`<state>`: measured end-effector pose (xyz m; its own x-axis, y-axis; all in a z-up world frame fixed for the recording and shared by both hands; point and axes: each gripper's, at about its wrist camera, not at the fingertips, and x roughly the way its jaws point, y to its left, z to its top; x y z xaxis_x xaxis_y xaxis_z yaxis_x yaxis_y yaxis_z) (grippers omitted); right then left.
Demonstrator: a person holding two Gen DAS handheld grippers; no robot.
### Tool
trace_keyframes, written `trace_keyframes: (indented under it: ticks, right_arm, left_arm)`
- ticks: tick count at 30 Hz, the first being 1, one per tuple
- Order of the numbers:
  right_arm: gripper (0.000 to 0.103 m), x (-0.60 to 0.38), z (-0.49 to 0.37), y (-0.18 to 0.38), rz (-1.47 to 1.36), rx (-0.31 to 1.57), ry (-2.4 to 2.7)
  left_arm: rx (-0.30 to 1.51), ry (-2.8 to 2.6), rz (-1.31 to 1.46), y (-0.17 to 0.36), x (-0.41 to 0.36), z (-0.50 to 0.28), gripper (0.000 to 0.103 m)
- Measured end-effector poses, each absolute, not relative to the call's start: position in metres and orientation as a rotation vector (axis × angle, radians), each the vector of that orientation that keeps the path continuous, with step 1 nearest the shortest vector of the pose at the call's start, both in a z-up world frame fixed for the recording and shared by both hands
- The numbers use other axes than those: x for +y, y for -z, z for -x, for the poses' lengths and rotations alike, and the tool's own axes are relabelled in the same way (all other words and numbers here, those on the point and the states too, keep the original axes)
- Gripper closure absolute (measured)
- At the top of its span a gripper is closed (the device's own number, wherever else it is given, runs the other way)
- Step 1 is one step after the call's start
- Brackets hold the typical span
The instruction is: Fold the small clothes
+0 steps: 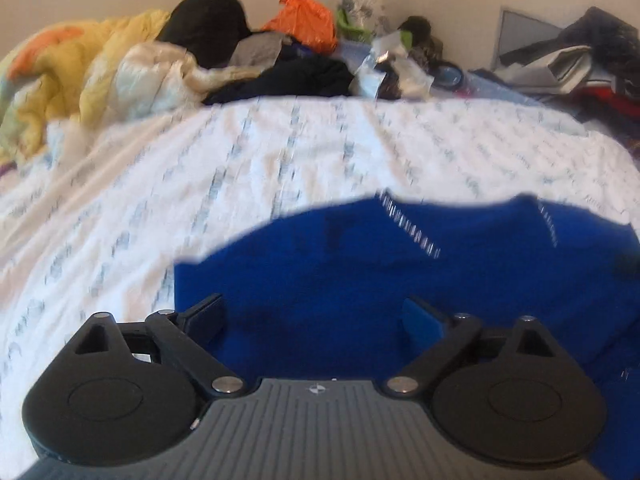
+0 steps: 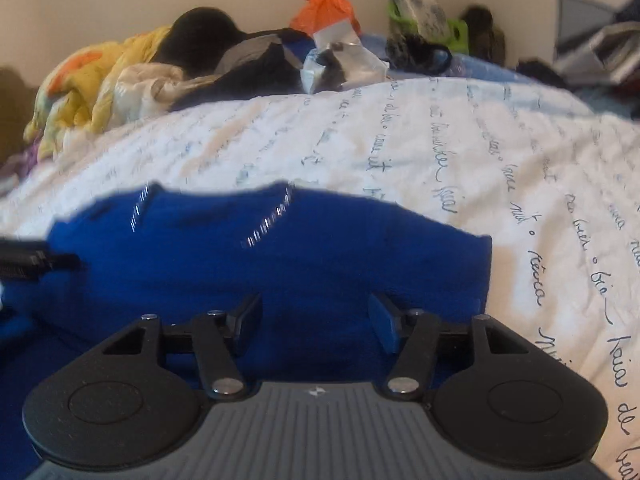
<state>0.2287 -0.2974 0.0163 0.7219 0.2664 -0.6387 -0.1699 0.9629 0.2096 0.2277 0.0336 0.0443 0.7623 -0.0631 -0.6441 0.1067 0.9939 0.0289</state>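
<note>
A blue garment is spread flat on the white printed bedsheet — both the left gripper and right gripper are held above it, fingers parted, nothing grasped.

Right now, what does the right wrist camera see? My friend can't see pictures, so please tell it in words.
The right gripper hangs open over a bright blue garment spread on a white bedsheet printed with handwriting. The tip of the left gripper shows at the garment's left edge. Behind, a yellow blanket, dark clothes and an orange bag pile up against the wall.
</note>
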Motion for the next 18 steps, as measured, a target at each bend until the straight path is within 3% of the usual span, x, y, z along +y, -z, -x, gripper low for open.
trace_keyframes:
  ticks: [3, 4, 7, 10, 12, 13, 14, 18]
  right_arm:
    - [0.044, -0.292, -0.248, -0.038, -0.118, 0.595, -0.311]
    - [0.044, -0.284, -0.266, -0.038, -0.066, 0.617, -0.307]
    - [0.044, -0.271, -0.311, -0.025, 0.037, 0.714, -0.319]
    - [0.044, -0.262, -0.337, -0.009, 0.094, 0.773, -0.368]
    - [0.046, -0.258, -0.343, 0.001, 0.116, 0.773, -0.399]
    - [0.054, -0.258, -0.344, 0.002, 0.108, 0.767, -0.425]
    - [0.093, -0.259, -0.345, 0.001, 0.105, 0.764, -0.441]
    - [0.098, -0.278, -0.352, -0.007, -0.052, 0.728, -0.429]
  left_arm:
    - [0.679, 0.08, -0.155, -0.055, 0.015, -0.258, 0.01]
    - [0.697, 0.088, -0.175, -0.053, 0.011, -0.272, 0.01]
    - [0.774, 0.106, -0.226, -0.039, 0.0, -0.311, 0.028]
    - [0.773, 0.15, -0.24, -0.029, -0.004, -0.328, 0.027]
    - [0.769, 0.224, -0.226, -0.031, -0.006, -0.332, 0.055]
    - [0.769, 0.261, -0.224, -0.032, -0.008, -0.332, 0.092]
    - [0.762, 0.265, -0.254, -0.031, -0.012, -0.331, 0.096]
    - [0.682, 0.227, -0.386, -0.021, -0.026, -0.33, 0.097]
